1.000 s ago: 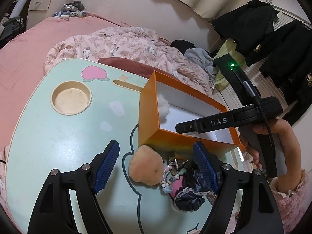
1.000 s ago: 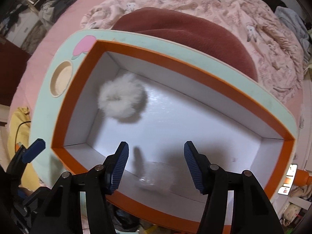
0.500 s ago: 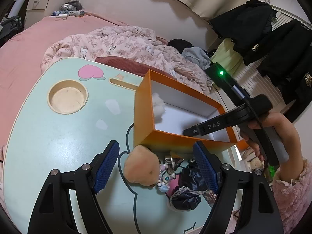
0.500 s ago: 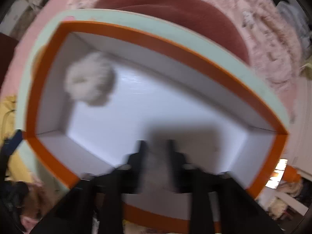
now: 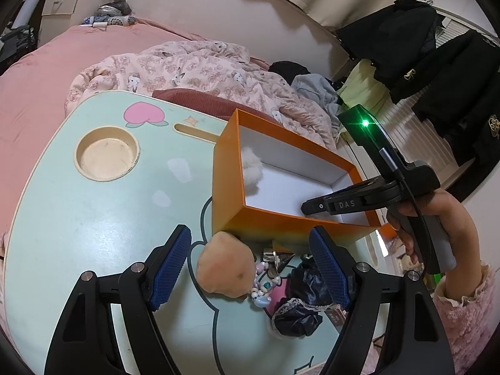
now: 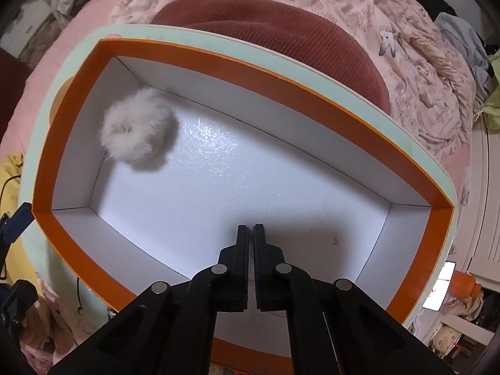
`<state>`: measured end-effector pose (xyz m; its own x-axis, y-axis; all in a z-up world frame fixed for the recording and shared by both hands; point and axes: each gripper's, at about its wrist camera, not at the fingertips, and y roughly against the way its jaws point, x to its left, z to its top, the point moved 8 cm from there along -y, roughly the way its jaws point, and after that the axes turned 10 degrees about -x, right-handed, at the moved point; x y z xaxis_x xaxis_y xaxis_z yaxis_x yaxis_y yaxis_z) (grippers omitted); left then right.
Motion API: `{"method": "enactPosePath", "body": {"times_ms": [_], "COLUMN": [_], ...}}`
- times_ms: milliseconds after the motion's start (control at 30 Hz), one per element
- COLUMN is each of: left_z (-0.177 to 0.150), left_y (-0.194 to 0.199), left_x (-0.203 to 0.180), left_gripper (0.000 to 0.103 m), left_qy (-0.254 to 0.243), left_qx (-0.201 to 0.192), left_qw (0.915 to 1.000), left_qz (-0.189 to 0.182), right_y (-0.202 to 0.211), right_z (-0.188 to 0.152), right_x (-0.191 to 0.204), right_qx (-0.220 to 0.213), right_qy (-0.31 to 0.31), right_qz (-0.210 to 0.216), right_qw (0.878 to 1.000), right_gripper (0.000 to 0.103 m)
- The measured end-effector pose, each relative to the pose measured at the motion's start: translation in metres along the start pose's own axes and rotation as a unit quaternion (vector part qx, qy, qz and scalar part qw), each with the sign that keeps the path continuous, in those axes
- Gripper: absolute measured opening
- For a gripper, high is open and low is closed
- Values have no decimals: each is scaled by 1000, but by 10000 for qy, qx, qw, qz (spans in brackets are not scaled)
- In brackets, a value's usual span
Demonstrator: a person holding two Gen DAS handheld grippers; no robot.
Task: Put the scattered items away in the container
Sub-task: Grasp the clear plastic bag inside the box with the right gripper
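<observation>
A: Right gripper (image 6: 251, 234) above the orange box (image 6: 65, 218), jaws just snapped together, nothing between them.

B: Left gripper (image 5: 250, 265)?

A: Jaws apart, empty, hovering over the peach pom-pom (image 5: 225, 268), beads (image 5: 262, 284) and black scrunchie (image 5: 300, 309) on the table (image 5: 78, 225).

B: Inside the box?

A: Only the white pom-pom (image 6: 137, 128). Probably a pickup comes next.
</observation>
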<state>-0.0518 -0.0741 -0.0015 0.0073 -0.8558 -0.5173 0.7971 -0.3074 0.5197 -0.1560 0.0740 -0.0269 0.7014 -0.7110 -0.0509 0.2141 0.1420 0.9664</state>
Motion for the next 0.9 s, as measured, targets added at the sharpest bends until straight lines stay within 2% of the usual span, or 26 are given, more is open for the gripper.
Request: {"method": "enactPosePath", "body": {"times_ms": [233,367,433,500,533,733,900], "left_z": [-2,-2,-2,-2,-2,-2,-1], "left_y": [-1,0,0,-1,-1,-1,0], "left_x": [2,1,0,0,0,0,1], "left_gripper": [78,78,78,78,78,78,78], "left_qy": [31,13,2,5,6,41,89], "left_qx": [13,7,3,9,12,2,-25], "left_qw": [10000,10000,10000,10000,10000,10000,9999], "left_qz": [31,16,0,-16,-17,-47,-75], "right_y": [20,31,35,37,37,27,3], "right_z": [11,13,10,8,7,-3,-15], "right_x": [4,7,10,11,12,6,-2], "right_qx": [-410,-442,-386,-347,-336,126,879], "right_qy": [123,138,85,49,44,-62,-294], "right_qz": [-218,-98,27,48,19,-35,137], "right_qw": [9988,9989,9992,9994,9994,9999,9956], "right_gripper": [2,3,13,51,56,57,56]}}
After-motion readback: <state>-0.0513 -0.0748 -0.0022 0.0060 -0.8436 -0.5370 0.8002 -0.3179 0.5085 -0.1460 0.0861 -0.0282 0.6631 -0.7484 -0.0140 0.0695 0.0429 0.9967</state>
